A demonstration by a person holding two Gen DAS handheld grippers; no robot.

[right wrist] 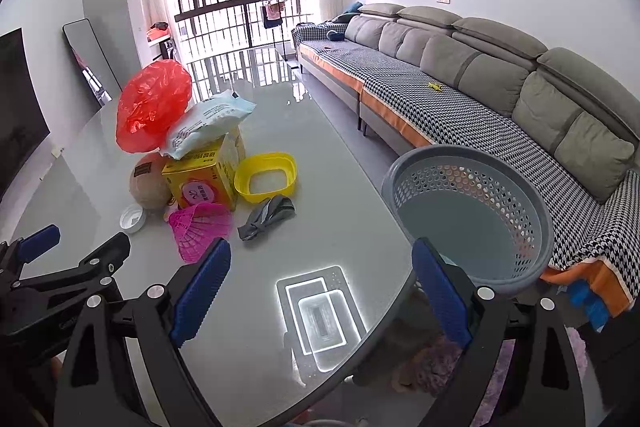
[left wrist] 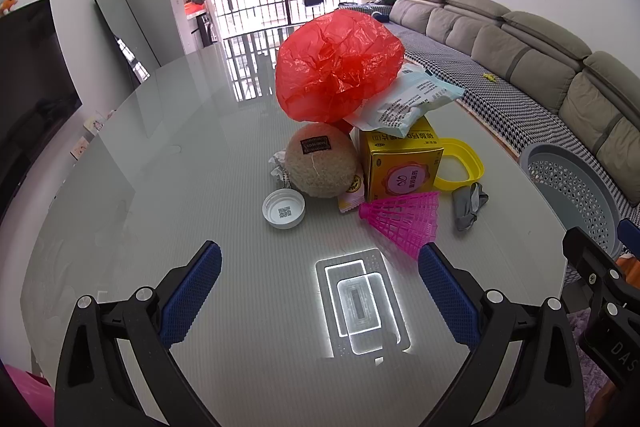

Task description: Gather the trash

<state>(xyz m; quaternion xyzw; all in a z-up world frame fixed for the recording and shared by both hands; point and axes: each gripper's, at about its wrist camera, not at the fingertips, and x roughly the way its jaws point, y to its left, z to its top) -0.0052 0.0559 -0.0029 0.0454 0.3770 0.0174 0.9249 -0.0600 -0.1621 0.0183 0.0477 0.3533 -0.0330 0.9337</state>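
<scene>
Glossy grey glass runs away from me toward the barred balcony window, and on this table [left wrist: 132, 163] the trash sits in one heap. From my left gripper [left wrist: 320, 287], jaws spread wide and holding nothing, I look straight at it: a crinkled red plastic bag [left wrist: 338, 65] on top, a soft white wipes packet [left wrist: 408, 99] lying on a stiff yellow carton [left wrist: 400, 163], a fuzzy tan ball [left wrist: 322, 163] beside it, a ribbed white bottle cap [left wrist: 283, 208] and a pink mesh shuttlecock [left wrist: 404, 223] nearest me. I judge nothing is collected yet; the shuttlecock, just ahead of my right-hand pad, looks the easiest first pick, light and springy.

From my right gripper [right wrist: 322, 287], also wide and empty, the perforated grey basket [right wrist: 472, 211] stands off the table's edge by the sofa [right wrist: 500, 75], with nothing inside that I can see. A yellow plastic ring-shaped tub [right wrist: 266, 179] and a limp grey rag [right wrist: 266, 217] lie between heap and basket.
</scene>
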